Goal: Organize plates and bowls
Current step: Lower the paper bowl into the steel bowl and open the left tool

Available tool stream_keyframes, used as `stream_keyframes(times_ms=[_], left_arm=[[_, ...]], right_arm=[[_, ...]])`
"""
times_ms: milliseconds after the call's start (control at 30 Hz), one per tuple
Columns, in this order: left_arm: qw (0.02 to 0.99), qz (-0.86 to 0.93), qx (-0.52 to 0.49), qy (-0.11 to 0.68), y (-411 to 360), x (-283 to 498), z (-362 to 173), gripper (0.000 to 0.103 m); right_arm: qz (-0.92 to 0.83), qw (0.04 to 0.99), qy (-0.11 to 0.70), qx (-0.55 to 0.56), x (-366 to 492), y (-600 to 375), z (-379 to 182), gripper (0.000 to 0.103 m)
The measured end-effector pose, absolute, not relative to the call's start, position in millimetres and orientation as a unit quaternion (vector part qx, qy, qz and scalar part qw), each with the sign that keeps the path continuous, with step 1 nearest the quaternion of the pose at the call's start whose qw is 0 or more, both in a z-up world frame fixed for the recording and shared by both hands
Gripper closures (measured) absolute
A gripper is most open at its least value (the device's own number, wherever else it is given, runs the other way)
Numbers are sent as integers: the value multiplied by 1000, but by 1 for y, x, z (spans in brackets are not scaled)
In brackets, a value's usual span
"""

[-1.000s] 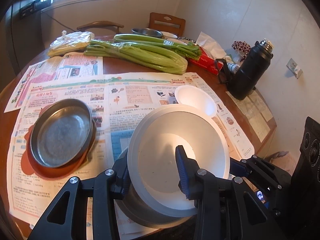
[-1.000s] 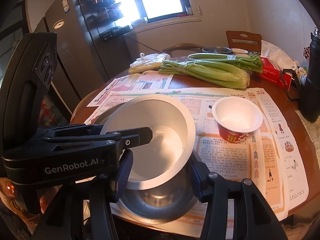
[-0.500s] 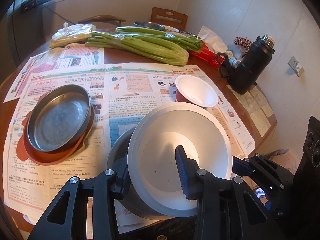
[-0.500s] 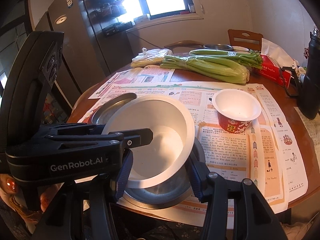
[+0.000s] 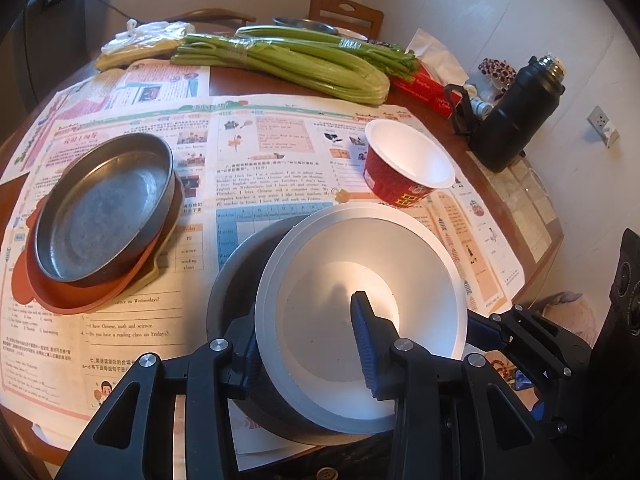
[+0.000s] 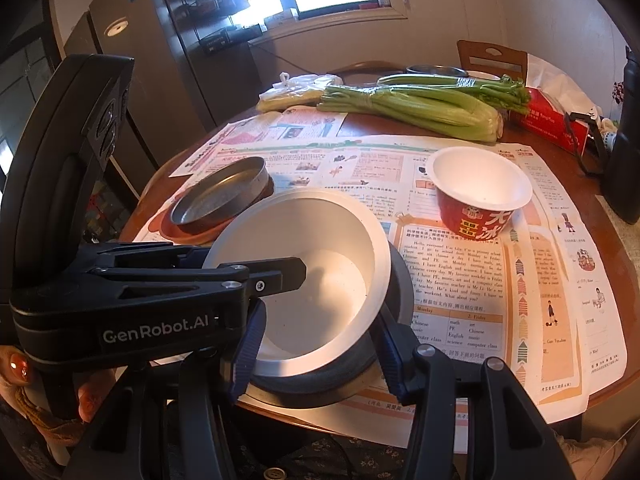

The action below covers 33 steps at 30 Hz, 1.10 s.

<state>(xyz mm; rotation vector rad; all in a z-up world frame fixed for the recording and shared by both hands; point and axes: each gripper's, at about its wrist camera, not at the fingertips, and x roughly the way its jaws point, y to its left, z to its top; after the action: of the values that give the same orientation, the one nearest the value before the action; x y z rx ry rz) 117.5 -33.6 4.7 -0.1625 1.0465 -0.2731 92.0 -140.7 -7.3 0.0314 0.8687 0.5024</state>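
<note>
Table (image 5: 256, 80): white bowl (image 5: 360, 300) gripped betw L tongs (image 5: 308, 344).

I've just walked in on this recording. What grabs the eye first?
The big white bowl up front, tilted inside a grey metal bowl, with the left gripper clamped on its rim. Left of it, a steel pan sits on an orange plate; behind, a red paper bowl and long celery.

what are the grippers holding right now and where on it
Left gripper pinches the white bowl by its near rim, one finger inside. Right gripper straddles it; contact unclear.
</note>
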Motion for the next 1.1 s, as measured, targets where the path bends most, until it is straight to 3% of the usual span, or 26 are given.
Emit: stream_keyframes(times_ms=[1100], left_arm=[[851,-120,-76,506,-31,124,-4,61]], right_arm=[[229,878,420,5,96,-143,-16,50]])
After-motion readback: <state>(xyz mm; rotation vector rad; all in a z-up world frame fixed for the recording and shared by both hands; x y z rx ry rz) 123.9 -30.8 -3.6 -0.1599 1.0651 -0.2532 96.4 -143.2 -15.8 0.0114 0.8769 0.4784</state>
